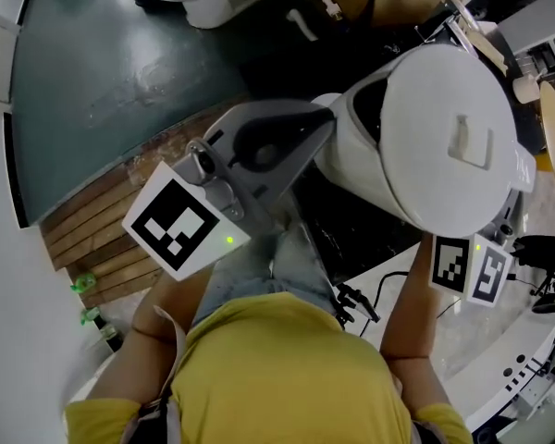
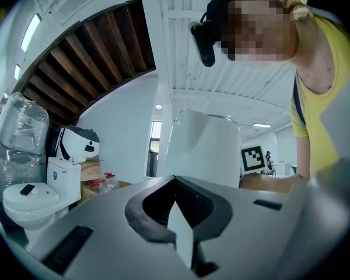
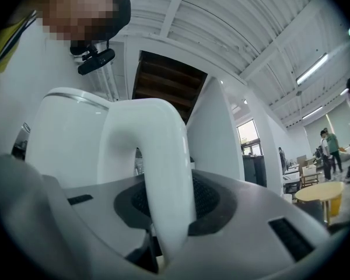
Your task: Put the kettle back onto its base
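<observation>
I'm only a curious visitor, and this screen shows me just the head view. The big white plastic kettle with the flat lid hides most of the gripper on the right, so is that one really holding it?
Observer: Yes. In the right gripper view, the right gripper has its jaws closed on the white looped handle of the kettle.
Operator: And the grey one on the left?
Observer: The left gripper view shows the left gripper pinching the thin white spout between its jaws.
Operator: Anything else in the room?
Observer: A large clear plastic water bottle, at the left of the left gripper view.
</observation>
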The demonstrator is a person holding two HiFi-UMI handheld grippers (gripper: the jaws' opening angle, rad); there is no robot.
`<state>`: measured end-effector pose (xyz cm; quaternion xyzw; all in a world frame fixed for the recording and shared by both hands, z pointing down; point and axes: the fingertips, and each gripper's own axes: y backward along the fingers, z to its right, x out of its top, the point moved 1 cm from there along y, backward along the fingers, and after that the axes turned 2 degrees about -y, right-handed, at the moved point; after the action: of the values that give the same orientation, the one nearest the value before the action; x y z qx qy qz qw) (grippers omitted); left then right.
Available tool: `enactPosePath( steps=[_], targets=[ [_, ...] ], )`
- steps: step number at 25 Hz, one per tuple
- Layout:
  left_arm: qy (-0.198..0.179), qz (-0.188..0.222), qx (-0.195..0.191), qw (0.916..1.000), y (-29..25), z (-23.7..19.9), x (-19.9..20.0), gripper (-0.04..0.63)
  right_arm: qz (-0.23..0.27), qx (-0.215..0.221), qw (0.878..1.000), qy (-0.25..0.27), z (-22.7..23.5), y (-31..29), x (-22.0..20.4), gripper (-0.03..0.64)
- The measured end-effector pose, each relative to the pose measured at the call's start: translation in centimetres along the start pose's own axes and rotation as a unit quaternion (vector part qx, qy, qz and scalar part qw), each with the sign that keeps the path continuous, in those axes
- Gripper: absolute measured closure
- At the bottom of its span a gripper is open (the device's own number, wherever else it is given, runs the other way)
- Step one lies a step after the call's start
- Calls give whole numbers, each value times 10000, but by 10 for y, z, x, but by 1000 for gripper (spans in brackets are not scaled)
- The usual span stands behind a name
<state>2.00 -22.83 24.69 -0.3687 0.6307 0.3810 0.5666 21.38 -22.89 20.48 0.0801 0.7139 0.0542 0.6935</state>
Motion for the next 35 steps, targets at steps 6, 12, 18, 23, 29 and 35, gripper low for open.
enactPosePath(
  steps=[6,12,18,23,29,35],
  targets=[
    [-49,-143,153,9998,-11,-18,-14,594,1,90,9999,58,-1,-22,-14,517],
    [-57,-302,305,9991,-19,-35,-37,594,-61,197,9998,12,4,-35,-45,517],
    [-48,-411,439,9982,-23,-46,-61,594,-226,261,9994,-14,2,-43,-74,517],
    [47,-509,518,9973,-24,-55,-79,594,-295,313,9991,21,0,-47,-90,517],
    [125,-601,536,9967,-26,-59,-94,594,-364,330,9988,-37,0,-48,-104,517],
    [169,-629,550,9964,-30,-60,-97,594,-537,269,9982,-23,4,-50,-113,517]
  ],
)
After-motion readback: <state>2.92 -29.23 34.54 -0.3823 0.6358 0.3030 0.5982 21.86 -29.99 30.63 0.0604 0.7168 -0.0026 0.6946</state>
